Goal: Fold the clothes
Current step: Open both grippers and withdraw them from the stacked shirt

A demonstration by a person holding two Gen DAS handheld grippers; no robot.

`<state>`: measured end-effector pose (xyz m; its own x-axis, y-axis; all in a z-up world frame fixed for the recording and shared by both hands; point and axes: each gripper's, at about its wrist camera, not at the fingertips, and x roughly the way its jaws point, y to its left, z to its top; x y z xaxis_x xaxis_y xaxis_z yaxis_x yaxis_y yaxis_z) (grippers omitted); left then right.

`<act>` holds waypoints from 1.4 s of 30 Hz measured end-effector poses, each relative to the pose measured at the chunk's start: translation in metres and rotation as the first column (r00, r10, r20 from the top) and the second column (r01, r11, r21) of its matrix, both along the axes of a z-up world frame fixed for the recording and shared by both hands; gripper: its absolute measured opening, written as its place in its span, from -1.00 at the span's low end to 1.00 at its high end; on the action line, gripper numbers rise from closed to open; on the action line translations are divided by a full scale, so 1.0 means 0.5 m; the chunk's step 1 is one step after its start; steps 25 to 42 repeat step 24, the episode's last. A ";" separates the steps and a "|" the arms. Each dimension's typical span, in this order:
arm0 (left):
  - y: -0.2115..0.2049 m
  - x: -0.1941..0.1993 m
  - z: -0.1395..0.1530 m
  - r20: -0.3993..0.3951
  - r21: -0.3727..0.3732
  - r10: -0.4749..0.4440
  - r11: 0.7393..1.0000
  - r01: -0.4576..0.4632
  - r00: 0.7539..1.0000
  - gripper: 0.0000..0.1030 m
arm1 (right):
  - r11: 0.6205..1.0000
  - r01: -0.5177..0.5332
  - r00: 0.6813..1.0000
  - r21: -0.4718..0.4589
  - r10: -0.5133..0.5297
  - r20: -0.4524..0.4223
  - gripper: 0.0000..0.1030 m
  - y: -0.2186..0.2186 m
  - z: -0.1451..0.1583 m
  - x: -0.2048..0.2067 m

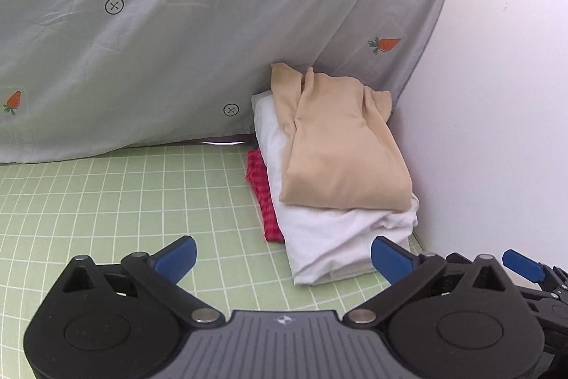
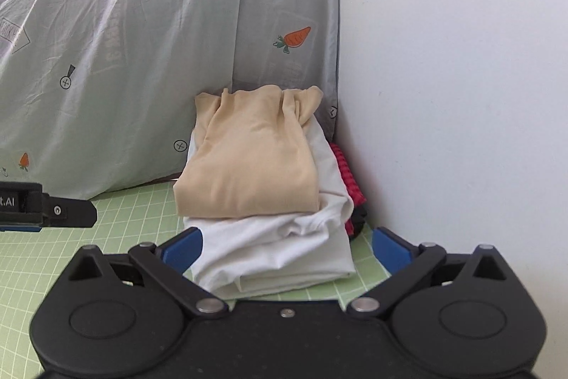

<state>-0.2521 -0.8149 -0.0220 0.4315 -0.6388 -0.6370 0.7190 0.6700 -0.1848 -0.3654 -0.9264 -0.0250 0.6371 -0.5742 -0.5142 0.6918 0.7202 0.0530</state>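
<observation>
Both fingers [image 2: 392,253] spread wide, empty.

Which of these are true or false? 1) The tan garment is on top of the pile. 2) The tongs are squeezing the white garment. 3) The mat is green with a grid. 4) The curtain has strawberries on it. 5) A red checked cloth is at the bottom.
1) True: the tan garment lies on top of the pile.
2) False: both the left tongs and right tongs are open; neither squeezes the white garment.
3) True: the mat is green, gridded.
4) False: the curtain shows carrots.
5) True: the red checked cloth peeks out underneath.
</observation>
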 end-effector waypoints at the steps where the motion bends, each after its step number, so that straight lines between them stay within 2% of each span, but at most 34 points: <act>1: 0.014 -0.014 -0.001 0.007 0.006 -0.009 1.000 0.009 1.000 1.00 | 1.000 0.010 1.000 0.004 -0.010 -0.007 1.00 0.018 -0.005 -0.013; 4: 0.054 -0.054 -0.005 0.027 0.028 -0.038 0.999 0.037 0.999 1.00 | 0.999 0.031 0.999 0.022 -0.031 -0.033 1.00 0.069 -0.023 -0.047; 7: 0.078 -0.084 -0.018 0.056 0.082 -0.073 0.994 0.068 0.996 1.00 | 0.997 0.041 0.998 0.064 -0.037 -0.057 1.00 0.115 -0.041 -0.078; 12: 0.107 -0.116 -0.034 0.087 0.146 -0.120 0.984 0.106 0.989 1.00 | 0.995 0.059 0.996 0.079 -0.053 -0.070 1.00 0.150 -0.057 -0.093; 24: 0.127 -0.121 -0.025 0.095 0.125 -0.157 0.982 0.145 0.983 1.00 | 0.995 0.083 0.995 0.059 -0.079 -0.067 1.00 0.179 -0.047 -0.102; 42: 0.127 -0.121 -0.025 0.095 0.125 -0.157 0.982 0.145 0.983 1.00 | 0.995 0.083 0.995 0.059 -0.079 -0.067 1.00 0.179 -0.047 -0.102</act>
